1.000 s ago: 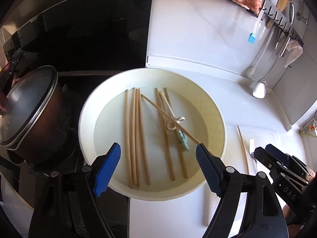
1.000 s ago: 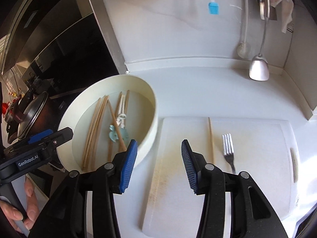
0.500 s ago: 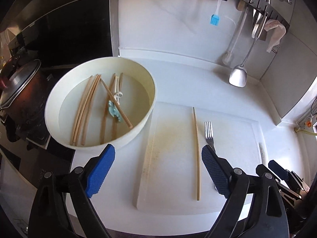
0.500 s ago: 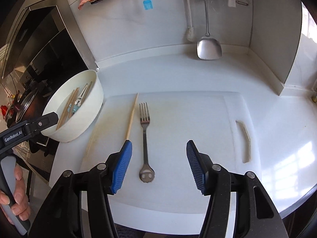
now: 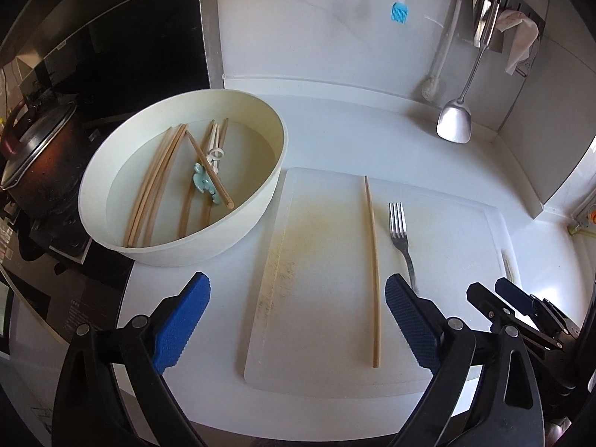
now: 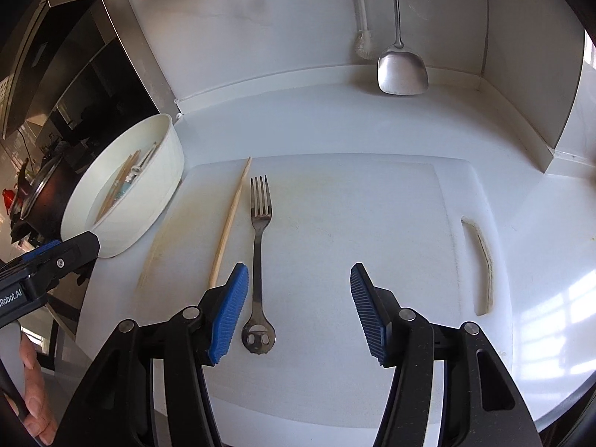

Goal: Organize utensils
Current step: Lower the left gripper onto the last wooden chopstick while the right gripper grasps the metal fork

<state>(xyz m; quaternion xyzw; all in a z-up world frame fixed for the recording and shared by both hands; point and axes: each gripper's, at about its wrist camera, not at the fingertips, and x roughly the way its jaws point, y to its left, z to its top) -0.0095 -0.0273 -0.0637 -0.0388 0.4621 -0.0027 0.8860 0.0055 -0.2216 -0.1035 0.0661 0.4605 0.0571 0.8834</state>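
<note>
White counter: chopstick (image 5: 372, 272) and fork (image 6: 259, 238) left on cutting board (image 5: 324, 335); more chopsticks in basin (image 5: 178, 246). Left gripper (image 5: 296, 320) just widened, right gripper (image 6: 298, 311) half-open, both empty.

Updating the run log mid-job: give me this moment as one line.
left claw: open, empty, jaws just opening | right claw: open, empty | chopstick, fork: on cutting board | bowl: more chopsticks

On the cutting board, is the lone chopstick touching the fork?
Apart. In the right wrist view, a strip of bare cutting board shows between the chopstick and the fork along their whole length; the left wrist view shows the same gap.
</note>
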